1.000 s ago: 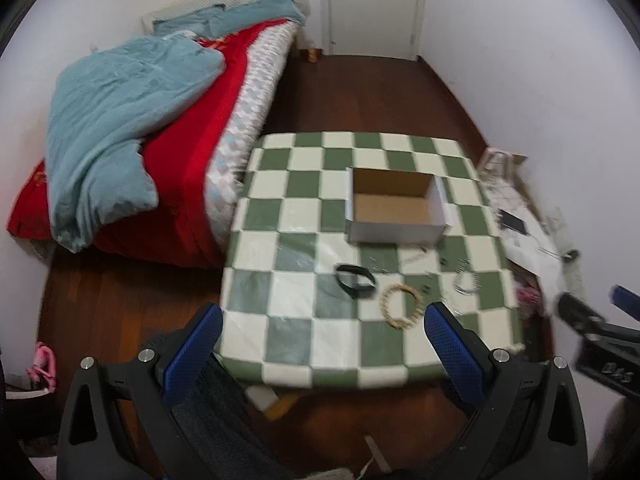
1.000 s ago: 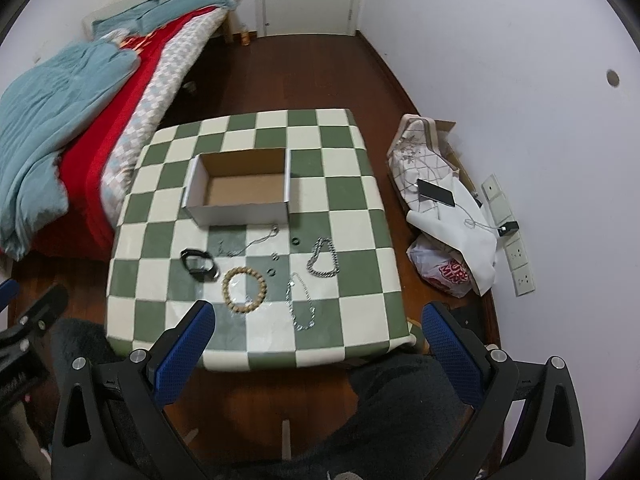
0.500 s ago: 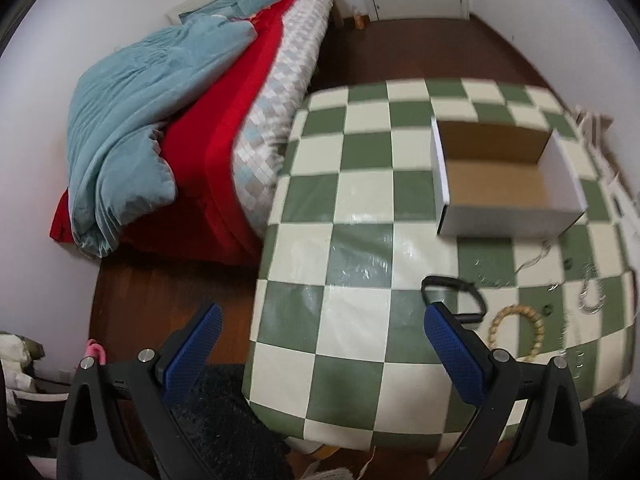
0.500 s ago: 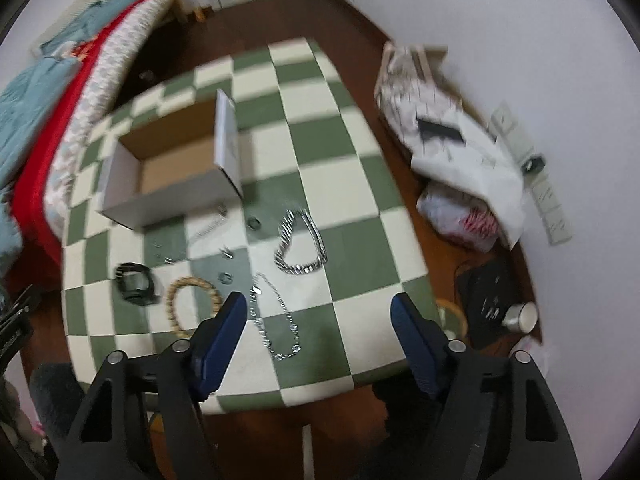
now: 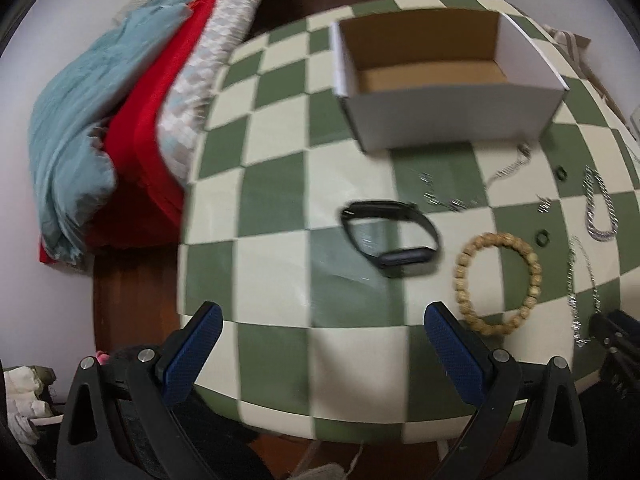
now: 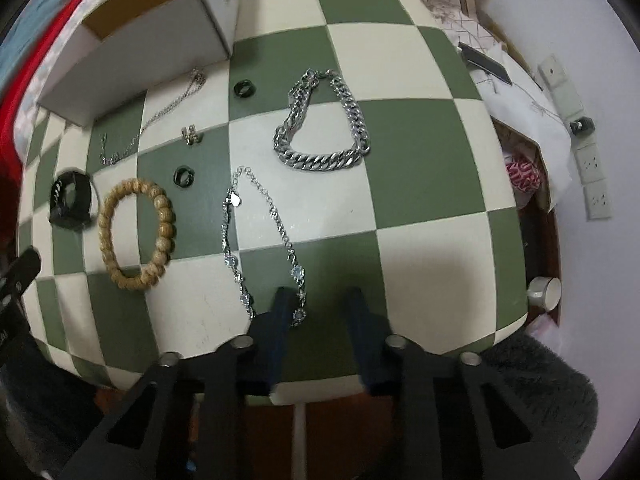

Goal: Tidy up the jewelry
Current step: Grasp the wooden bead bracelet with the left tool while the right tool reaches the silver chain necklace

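Observation:
Jewelry lies on a green-and-cream checkered table (image 5: 280, 208) in front of an open white cardboard box (image 5: 448, 120). My left gripper (image 5: 326, 320) hangs open over the near table edge, short of a black band (image 5: 392, 232) and a wooden bead bracelet (image 5: 498, 280). My right gripper (image 6: 320, 312) is open with its fingers drawn close together. The near end of a silver gem necklace (image 6: 276, 220) lies just inside its left finger. Beyond it are a chunky silver chain (image 6: 320, 156), the wooden bracelet (image 6: 160, 216), the black band (image 6: 70, 200), two black rings (image 6: 244, 89) and a thin chain (image 6: 168, 108).
A bed with a red cover and teal blanket (image 5: 100, 100) stands left of the table. On the floor to the right are a white bag with a phone on it (image 6: 500, 68) and a cup (image 6: 544, 292). Wall sockets (image 6: 592, 168) line the right wall.
Both grippers have come down and forward toward the table. The right gripper's fingers have narrowed from wide apart to a small gap at the gem necklace's near end.

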### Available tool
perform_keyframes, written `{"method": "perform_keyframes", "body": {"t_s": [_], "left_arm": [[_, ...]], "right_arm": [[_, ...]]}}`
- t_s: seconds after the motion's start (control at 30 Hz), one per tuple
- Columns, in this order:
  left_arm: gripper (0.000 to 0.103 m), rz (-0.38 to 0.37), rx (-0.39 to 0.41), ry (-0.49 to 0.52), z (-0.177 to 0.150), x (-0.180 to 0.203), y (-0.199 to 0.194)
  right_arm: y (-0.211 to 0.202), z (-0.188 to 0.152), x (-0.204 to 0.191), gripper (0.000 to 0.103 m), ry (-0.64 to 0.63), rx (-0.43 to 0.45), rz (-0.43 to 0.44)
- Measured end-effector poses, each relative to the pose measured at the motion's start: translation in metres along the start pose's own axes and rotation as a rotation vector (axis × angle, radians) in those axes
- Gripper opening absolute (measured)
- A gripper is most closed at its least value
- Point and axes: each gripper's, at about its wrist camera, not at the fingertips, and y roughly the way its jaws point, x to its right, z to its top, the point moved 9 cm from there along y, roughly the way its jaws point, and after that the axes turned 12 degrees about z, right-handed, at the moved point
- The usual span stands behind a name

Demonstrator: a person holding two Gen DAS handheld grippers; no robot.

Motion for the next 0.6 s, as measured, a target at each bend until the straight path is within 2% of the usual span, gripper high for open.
{"method": "perform_keyframes", "body": {"t_s": [0.03,0.2,0.23,0.4,0.47,0.5,0.57,0.6], "left_arm": [[0.103,-0.021,-0.017,-0.002,-0.001,0.005,0.002],[0.101,-0.161,-0.13,-0.029,-0.008,0.037,0.015],[0.096,-0.181,-0.139,-0.032,-0.008,0.043,0.017],[0.077,-0.198,-0.146,-0.014,-0.006,0.066,0.025],[0.072,-0.207,-0.104,-0.033,-0.001,0.068,0.026],[0.067,-0.215,-0.083,-0.036,0.001,0.07,0.025],[0.041,-0.269,-0.053,-0.035,0.004,0.077,0.021],[0.017,-0.306,-0.04,-0.031,0.004,0.081,0.019]], "right_arm": [[0.0,-0.001,-0.001,0.005,-0.009,0.009,-0.005],[-0.005,0.0,0.017,0.004,0.042,0.041,-0.014],[-0.008,0.001,0.025,0.002,0.058,0.046,-0.014],[-0.018,0.003,0.043,0.001,0.097,0.06,-0.015],[-0.02,0.0,0.043,0.001,0.104,0.057,-0.011],[-0.02,-0.001,0.041,0.001,0.105,0.054,-0.008],[-0.019,0.004,0.047,0.001,0.103,0.053,-0.002],[-0.018,0.005,0.048,0.001,0.102,0.053,0.001]]}}
